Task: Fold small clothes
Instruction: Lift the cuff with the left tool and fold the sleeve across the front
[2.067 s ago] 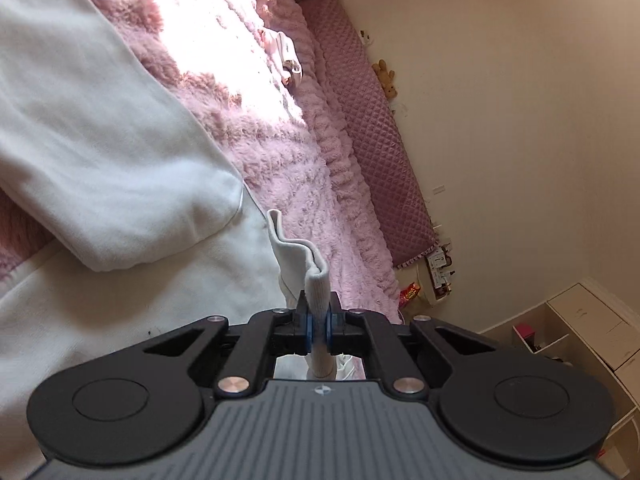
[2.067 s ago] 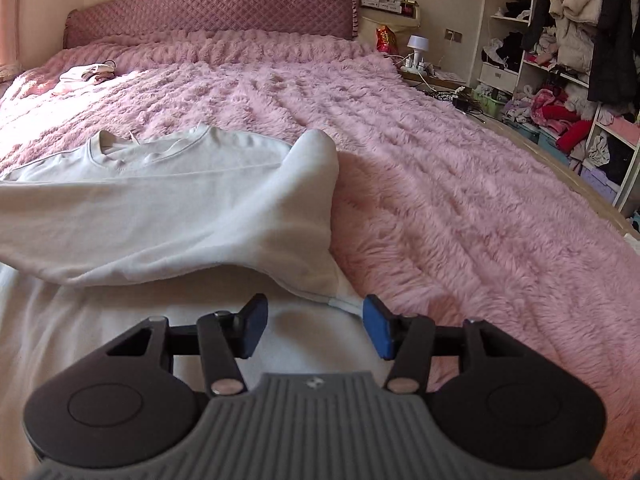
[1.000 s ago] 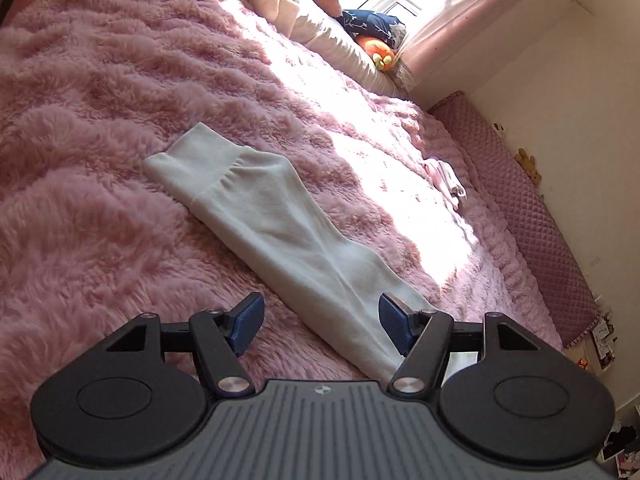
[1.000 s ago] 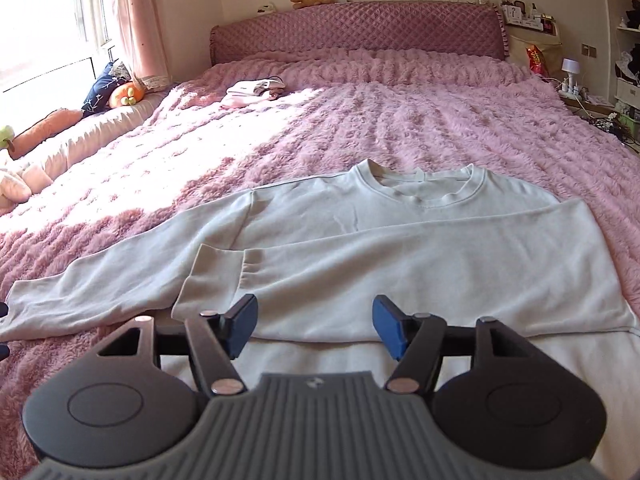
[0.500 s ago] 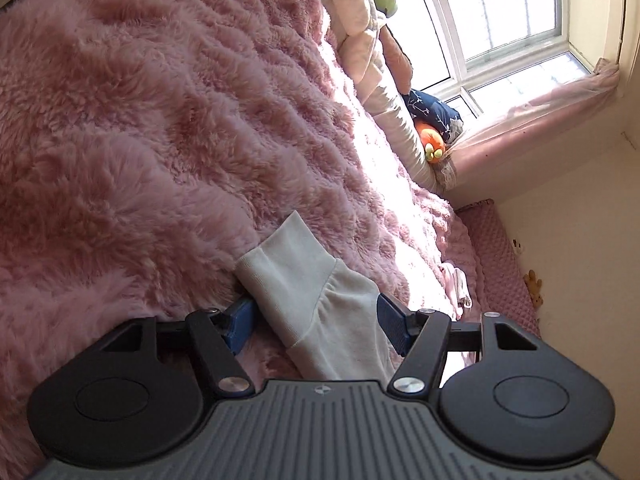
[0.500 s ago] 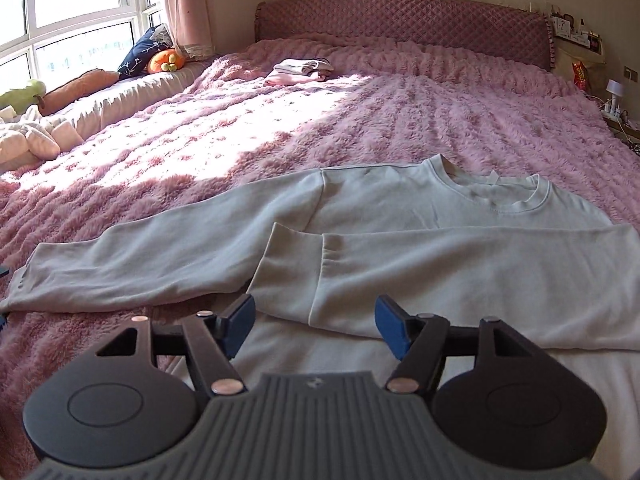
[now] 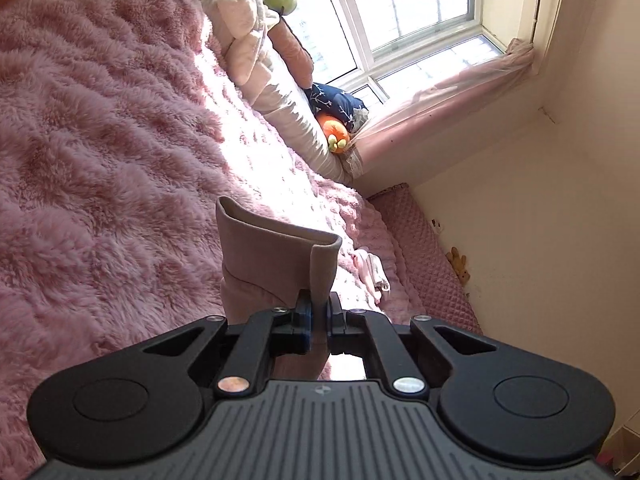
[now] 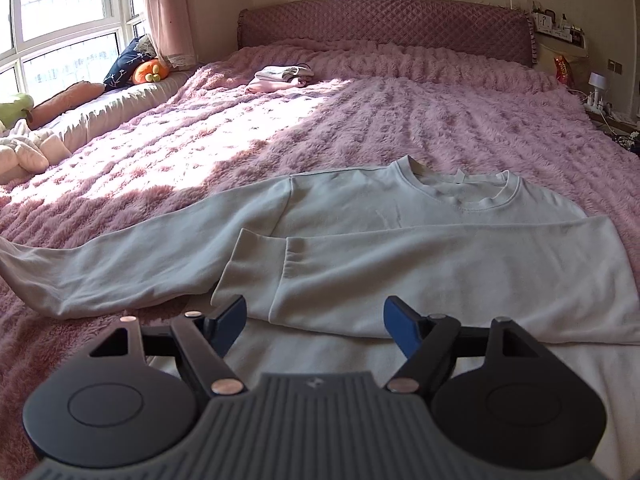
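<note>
Pale grey fleece, the sweatshirt (image 8: pixel 460 248) lies face up on the pink plush bedspread (image 8: pixel 400 120), its collar toward the quilted headboard (image 8: pixel 384 28), and one sleeve is already laid across the chest. The other sleeve (image 8: pixel 140 256) stretches away from the sweatshirt toward the window side, and my left gripper (image 7: pixel 317 314) is clamped tight on its cuff (image 7: pixel 280 256), which stands up folded between the pads. My right gripper (image 8: pixel 314 320) hangs just over the hem side of the sweatshirt with its jaws wide and nothing in them. To do this well, I judge I should carry the cuff low and flat across the chest, parallel to the folded sleeve, keep the fold at the shoulder seam, and let go only when the cuff rests on cloth; the right gripper could pin the shoulder so the body does not drag. The plush pile may catch the fleece and bunch it. A small stack of folded clothes (image 8: pixel 280 76) sits well beyond the sweatshirt near the headboard, and cushions with an orange plush toy (image 8: pixel 150 72) line the window side, none in the path.
</note>
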Motion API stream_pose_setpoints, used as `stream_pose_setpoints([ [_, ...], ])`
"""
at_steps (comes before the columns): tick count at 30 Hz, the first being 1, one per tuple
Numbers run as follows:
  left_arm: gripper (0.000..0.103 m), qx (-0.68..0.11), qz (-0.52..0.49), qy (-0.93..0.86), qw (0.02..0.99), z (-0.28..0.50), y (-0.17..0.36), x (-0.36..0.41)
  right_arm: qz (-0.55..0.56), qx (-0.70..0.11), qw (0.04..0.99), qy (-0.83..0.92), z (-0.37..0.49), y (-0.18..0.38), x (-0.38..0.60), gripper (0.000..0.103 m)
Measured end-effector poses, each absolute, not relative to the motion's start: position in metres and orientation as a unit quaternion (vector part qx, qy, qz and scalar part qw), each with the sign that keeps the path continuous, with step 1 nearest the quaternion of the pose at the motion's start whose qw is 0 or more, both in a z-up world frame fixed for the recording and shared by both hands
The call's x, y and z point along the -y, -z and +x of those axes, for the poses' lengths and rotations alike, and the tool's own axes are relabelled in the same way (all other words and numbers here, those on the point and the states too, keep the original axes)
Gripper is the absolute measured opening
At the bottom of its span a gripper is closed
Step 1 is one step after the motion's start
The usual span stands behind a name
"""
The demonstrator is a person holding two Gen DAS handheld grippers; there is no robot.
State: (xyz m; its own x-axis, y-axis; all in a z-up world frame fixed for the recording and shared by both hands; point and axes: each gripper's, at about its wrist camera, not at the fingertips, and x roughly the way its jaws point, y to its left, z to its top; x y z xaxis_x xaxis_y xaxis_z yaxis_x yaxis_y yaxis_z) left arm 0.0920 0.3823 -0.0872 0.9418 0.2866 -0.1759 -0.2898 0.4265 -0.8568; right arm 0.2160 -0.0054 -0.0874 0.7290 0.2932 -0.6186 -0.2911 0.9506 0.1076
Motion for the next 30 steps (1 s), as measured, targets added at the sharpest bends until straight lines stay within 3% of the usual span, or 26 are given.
stream_pose_setpoints([
  [8,0.006,0.008,-0.467,0.019,0.884,0.151,0.018,-0.296,0.007,-0.321,0.937,-0.141,0.207,0.076,0.05,0.074],
  [14,0.006,-0.02,-0.453,0.145,0.879,0.202,0.003,-0.207,0.008,-0.312,0.942,-0.119,0.192,0.07,0.095,0.075],
  [24,0.006,-0.16,-0.437,0.254,0.848,0.271,0.077,-0.065,0.026,-0.321,0.945,-0.054,0.16,0.069,0.19,0.075],
  [28,0.006,-0.252,-0.382,0.26,0.85,0.287,0.128,-0.01,0.042,-0.334,0.941,-0.017,0.151,0.082,0.228,0.075],
  [30,0.011,-0.313,-0.325,0.252,0.856,0.29,0.153,0.018,0.05,-0.342,0.938,0.002,0.149,0.091,0.243,0.075],
])
